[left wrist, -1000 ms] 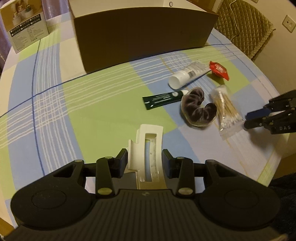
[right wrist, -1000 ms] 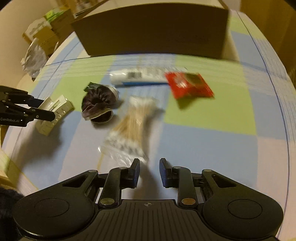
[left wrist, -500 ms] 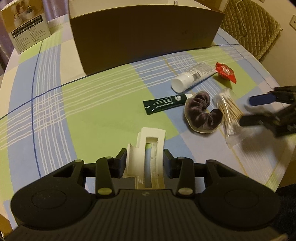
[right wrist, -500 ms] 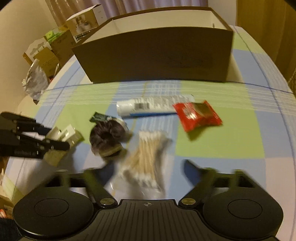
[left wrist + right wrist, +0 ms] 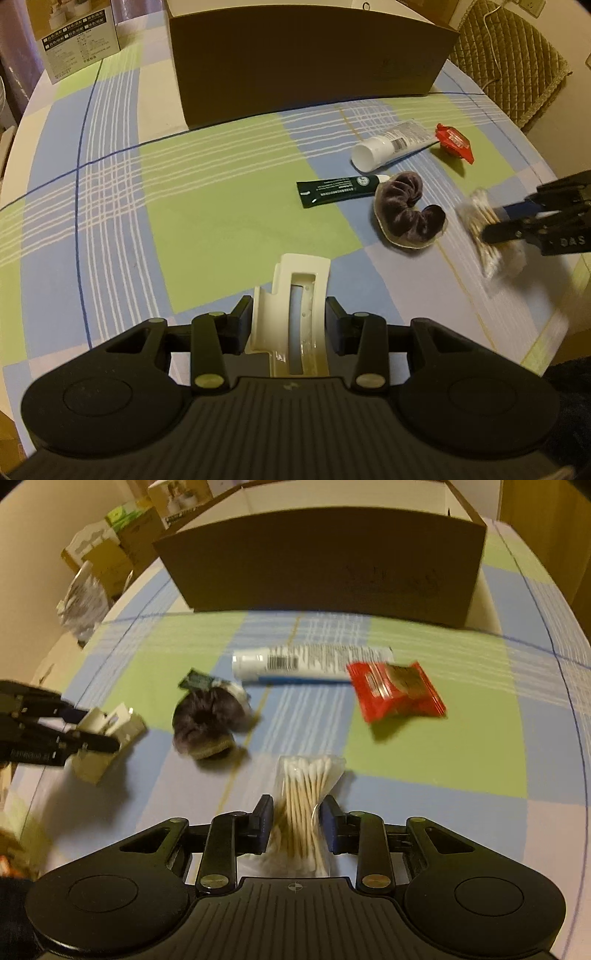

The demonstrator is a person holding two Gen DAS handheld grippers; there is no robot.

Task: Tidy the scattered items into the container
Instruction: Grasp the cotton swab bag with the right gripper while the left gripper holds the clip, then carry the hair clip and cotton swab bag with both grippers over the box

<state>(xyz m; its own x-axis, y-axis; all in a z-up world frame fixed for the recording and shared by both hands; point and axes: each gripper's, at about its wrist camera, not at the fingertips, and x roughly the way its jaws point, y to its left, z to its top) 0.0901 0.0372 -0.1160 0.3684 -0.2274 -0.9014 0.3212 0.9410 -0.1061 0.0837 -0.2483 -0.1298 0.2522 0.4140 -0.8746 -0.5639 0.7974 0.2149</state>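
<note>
Right claw [image 5: 297,812] pinches swab bag [image 5: 308,794] near table edge [image 5: 550,354].

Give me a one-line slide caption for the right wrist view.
Right tongs closed on a bag of cotton swabs, with scrunchie, white tube and red packet lying before the cardboard box.

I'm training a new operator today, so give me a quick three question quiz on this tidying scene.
1. True or false: the left gripper is shut on a white clip.
2. What does the right gripper hold? A) cotton swab bag B) scrunchie C) red packet
3. Fill in: the white tube lies between the dark scrunchie and the cardboard ____.

Key: 1 true; 2 A, the cotton swab bag; 3 box.
</note>
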